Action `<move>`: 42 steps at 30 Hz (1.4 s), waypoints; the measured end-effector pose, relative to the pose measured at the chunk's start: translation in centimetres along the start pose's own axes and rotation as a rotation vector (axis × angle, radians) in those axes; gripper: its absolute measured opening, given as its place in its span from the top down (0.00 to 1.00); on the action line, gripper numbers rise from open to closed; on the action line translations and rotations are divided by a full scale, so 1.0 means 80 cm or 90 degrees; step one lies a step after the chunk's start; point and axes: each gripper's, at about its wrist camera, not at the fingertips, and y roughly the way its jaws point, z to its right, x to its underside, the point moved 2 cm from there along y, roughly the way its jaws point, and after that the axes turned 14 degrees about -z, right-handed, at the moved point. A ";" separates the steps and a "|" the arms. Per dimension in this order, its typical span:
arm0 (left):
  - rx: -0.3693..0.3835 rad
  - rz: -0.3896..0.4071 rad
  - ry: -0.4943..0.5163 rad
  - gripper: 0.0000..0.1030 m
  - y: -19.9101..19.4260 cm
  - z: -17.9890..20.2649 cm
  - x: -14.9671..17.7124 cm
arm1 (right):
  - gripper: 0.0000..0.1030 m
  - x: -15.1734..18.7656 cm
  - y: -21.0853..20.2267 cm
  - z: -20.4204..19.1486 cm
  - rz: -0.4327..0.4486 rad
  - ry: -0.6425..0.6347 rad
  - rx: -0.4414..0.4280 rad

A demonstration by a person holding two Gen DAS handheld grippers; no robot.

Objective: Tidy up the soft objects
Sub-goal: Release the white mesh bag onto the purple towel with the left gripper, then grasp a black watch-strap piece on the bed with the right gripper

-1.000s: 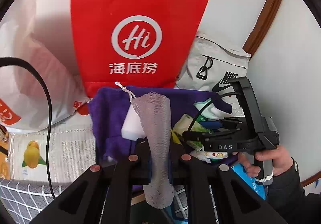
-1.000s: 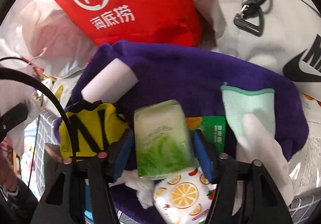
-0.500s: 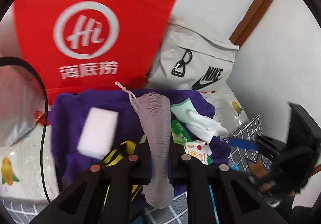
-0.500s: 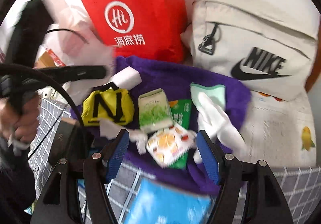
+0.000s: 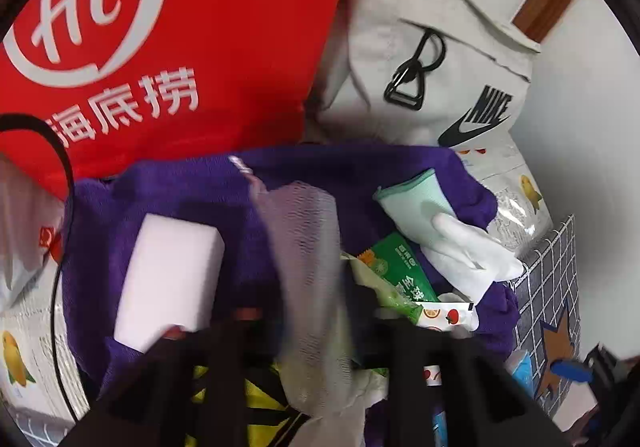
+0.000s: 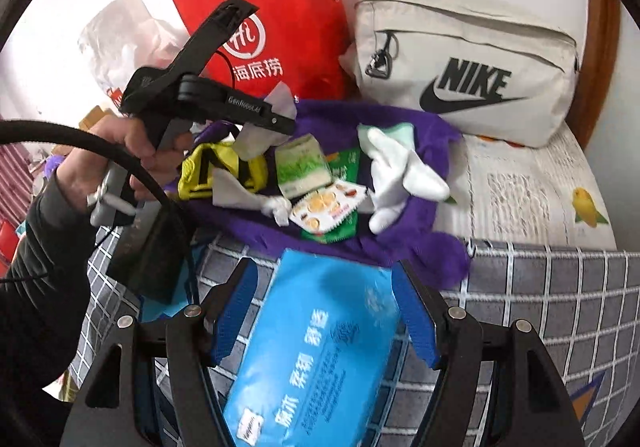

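White wall backs a surface laid with a grey grid-check cloth (image 6: 540,287) and printed paper. On it lies a fuzzy purple towel (image 6: 400,243), heaped with soft things: a blocky white sponge (image 5: 168,279), a yellow pouch (image 6: 224,171) with black stripes, a green tissue pack (image 6: 302,167), a glossy fruit-print sachet (image 6: 328,207) and a limp white glove (image 6: 396,171) with a mint cuff. Behind stand a stiff red paper bag (image 6: 280,7) and a cream canvas bag (image 6: 480,59).

Between the fingers of the left gripper (image 5: 308,319) hangs a pale grey mesh pouch (image 5: 308,247), loosely woven and corded at the top, over the towel; its jaws are opening, the pads blurred.

The right gripper (image 6: 324,319) stands with jaws apart astride a shiny blue wipes pack (image 6: 320,347), not pressing it.
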 end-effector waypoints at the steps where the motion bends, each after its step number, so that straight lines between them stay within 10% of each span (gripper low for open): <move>1: 0.000 -0.008 -0.005 0.31 0.003 0.000 -0.001 | 0.33 0.005 0.000 0.000 0.000 0.001 -0.009; 22: -0.037 0.036 -0.053 0.21 -0.091 0.003 0.057 | 0.33 0.078 -0.040 -0.019 0.008 0.034 -0.045; 42: -0.065 0.099 -0.077 0.21 -0.157 -0.010 0.295 | 0.45 0.178 0.021 -0.112 -0.066 0.023 -0.004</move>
